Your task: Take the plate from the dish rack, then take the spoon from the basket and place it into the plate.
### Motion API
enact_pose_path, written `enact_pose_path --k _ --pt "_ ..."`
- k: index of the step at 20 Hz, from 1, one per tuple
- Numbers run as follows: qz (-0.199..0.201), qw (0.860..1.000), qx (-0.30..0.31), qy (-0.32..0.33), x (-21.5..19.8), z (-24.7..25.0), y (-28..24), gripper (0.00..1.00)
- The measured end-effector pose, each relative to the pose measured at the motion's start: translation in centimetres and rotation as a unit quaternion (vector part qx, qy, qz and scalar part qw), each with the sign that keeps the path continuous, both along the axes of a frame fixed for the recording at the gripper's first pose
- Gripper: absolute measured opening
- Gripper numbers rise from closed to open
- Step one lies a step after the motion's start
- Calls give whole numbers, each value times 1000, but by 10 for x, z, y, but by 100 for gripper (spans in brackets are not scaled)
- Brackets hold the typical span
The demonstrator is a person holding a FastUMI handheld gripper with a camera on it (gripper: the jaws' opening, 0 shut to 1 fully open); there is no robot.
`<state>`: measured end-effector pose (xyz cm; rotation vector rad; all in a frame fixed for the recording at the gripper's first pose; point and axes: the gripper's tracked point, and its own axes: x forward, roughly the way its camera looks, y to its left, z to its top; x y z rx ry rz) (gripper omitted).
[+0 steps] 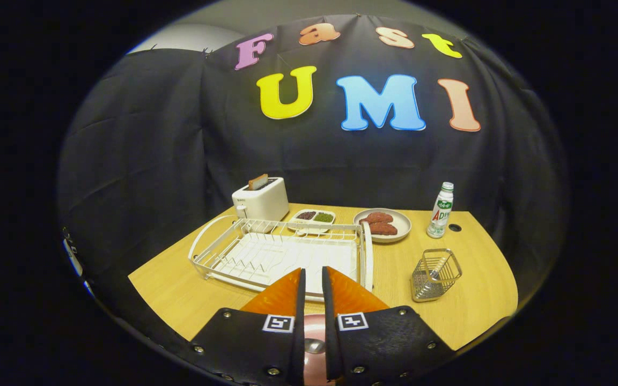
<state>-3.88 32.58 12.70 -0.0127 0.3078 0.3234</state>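
The tool (313, 274) hovers with its fingers drawn nearly together, grasping nothing, just before the near edge of the white dish rack (282, 252) on the table (470, 300). Right of the rack, a wire basket (436, 274) holds the spoon (438, 267). A plate (383, 224) bearing reddish pieces sits beyond the rack.

The fingers (294, 292) hide the dish rack's (282, 252) near rim; the spoon (439, 266) is perhaps too small to tell.

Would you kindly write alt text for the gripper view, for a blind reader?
Tongs, closed to a narrow gap, point at a white dish rack on a wooden table. A wire basket holding a spoon stands beside it, with a toaster and bottle beyond.
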Motion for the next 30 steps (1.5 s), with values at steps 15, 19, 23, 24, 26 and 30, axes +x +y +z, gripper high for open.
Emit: enact_pose_path --k 15,19,23,24,26,30 --pt "-112 987 -6 -117 0 105 -136 96" --pt "-146 982 14 -122 -4 106 -167 98" --pt "-168 977 20 -128 -2 108 -199 98" --pt "-174 976 18 -133 0 109 -209 98" --pt "-185 973 21 -136 2 108 -225 98" --pt "-194 970 35 -142 8 108 -248 98"
